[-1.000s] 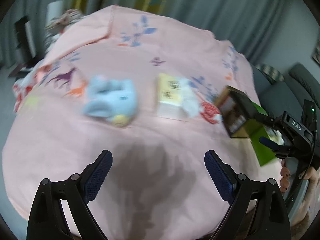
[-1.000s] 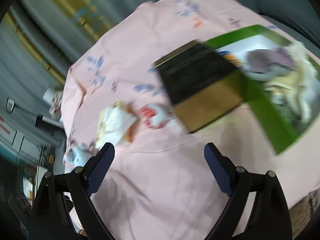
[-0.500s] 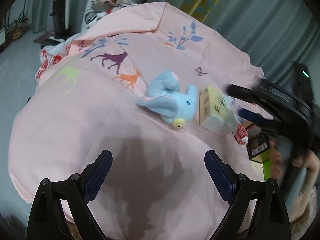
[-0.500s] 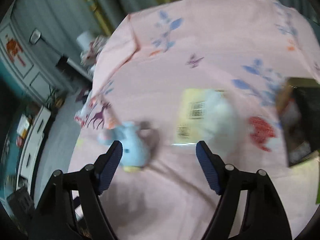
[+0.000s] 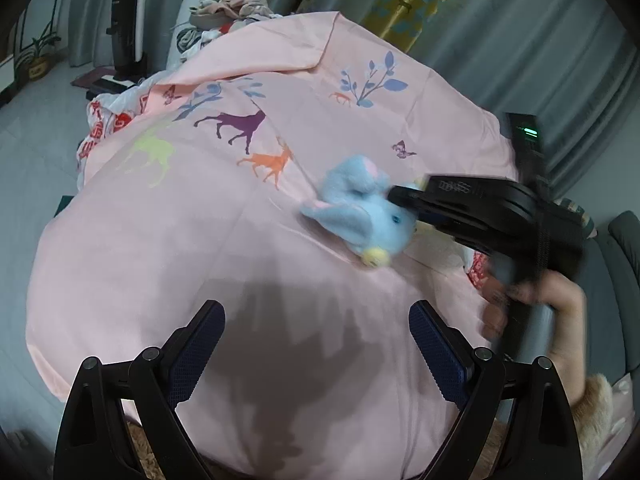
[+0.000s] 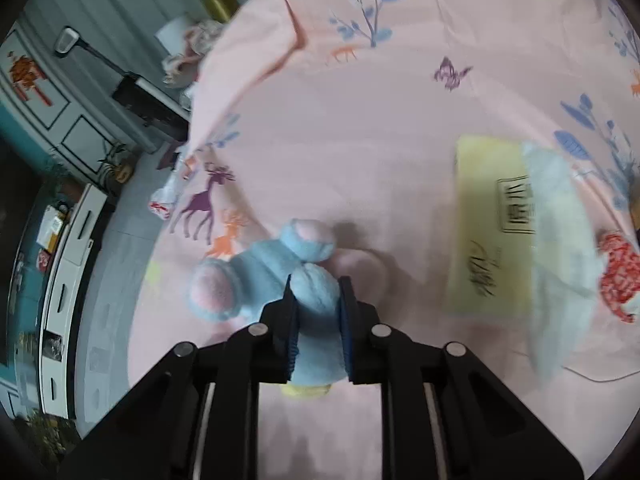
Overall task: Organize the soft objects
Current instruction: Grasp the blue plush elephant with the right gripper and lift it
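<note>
While both grippers point down at the bed:
Right gripper [image 6: 318,300]: jaws closing — pads pressed into the blue plush toy [image 6: 280,276].
Left gripper [image 5: 316,338]: jaws wide apart, nothing between them, above bare pink bedsheet [image 5: 192,224].
Plush toy: lying on the bedsheet — near the yellow tissue pack [image 6: 492,224].

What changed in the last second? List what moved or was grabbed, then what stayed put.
The right gripper swung from the green box across to the blue plush elephant; its jaws are closing and the pads already squeeze the toy. The left gripper stayed open and empty above the pink sheet. The elephant and yellow tissue pack have not shifted.
</note>
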The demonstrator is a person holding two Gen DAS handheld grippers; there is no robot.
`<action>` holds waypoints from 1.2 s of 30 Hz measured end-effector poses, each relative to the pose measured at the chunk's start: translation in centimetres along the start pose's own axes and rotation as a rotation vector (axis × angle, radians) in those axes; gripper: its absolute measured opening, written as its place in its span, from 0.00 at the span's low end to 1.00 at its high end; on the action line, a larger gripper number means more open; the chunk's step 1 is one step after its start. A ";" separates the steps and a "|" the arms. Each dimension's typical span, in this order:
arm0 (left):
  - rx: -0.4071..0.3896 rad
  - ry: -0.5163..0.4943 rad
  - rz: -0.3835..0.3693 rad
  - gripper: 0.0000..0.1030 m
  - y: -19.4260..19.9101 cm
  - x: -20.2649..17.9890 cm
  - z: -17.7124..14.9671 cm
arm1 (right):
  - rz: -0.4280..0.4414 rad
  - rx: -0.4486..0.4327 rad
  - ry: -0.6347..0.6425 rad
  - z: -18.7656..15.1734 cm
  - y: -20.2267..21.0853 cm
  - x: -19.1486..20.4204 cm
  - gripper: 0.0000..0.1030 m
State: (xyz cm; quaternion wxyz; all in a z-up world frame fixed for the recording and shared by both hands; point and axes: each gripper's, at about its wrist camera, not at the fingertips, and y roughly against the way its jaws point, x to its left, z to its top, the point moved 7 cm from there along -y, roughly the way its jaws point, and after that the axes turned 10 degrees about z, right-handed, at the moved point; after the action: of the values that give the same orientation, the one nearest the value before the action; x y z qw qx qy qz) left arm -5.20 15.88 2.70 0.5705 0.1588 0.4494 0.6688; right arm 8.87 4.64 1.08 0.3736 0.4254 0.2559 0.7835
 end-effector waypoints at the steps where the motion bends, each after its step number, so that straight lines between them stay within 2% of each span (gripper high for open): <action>1: 0.001 0.000 -0.004 0.91 0.0 -0.1 0.0 | 0.007 -0.014 0.009 -0.3 1.1 0.2 0.16; 5: 0.010 -0.009 -0.047 0.91 0.1 -1.1 -0.1 | 0.030 -0.049 0.041 -2.3 6.0 -0.1 0.16; 12: 0.039 -0.130 -0.108 0.91 -0.3 -6.1 -1.4 | -0.054 -0.035 0.044 -7.1 12.4 -5.1 0.17; 16: 0.069 -0.234 -0.150 0.91 -1.0 -10.2 -2.9 | -0.115 0.005 0.007 -8.8 12.1 -8.4 0.18; 19: 0.106 -0.300 -0.190 0.91 -1.9 -13.1 -4.3 | -0.115 0.002 -0.041 -9.4 11.9 -9.9 0.21; 21: 0.123 -0.321 -0.209 0.91 -2.3 -14.3 -4.7 | -0.103 -0.025 -0.074 -9.5 12.4 -10.5 0.25; 22: 0.129 -0.329 -0.210 0.91 -2.6 -14.8 -4.9 | -0.096 -0.044 -0.090 -9.4 13.0 -10.6 0.30; 24: 0.138 -0.339 -0.217 0.91 -2.9 -15.6 -5.1 | -0.076 -0.102 -0.128 -9.2 14.5 -10.9 0.47; 25: 0.145 -0.342 -0.228 0.91 -3.1 -16.0 -5.2 | -0.072 -0.121 -0.141 -9.1 15.1 -11.0 0.58; 26: 0.152 -0.343 -0.237 0.91 -3.2 -16.1 -5.3 | -0.068 -0.142 -0.156 -9.1 15.7 -11.2 0.63; 29: 0.186 -0.344 -0.255 0.91 -4.0 -16.8 -5.8 | -0.003 -0.164 -0.226 -9.4 16.4 -11.5 0.66; 32: 0.205 -0.367 -0.257 0.91 -4.9 -17.5 -6.4 | 0.078 -0.140 -0.302 -10.2 15.0 -11.9 0.67; 36: 0.216 -0.387 -0.224 0.91 -6.2 -17.9 -7.1 | 0.082 -0.073 -0.369 -11.4 12.2 -12.6 0.67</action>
State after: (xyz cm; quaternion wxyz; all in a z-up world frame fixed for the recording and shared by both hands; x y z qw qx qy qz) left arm -1.13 -3.62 -0.69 0.6962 0.2932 0.4154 0.5067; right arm -0.90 -13.58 -1.93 0.3972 0.5581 0.1369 0.7155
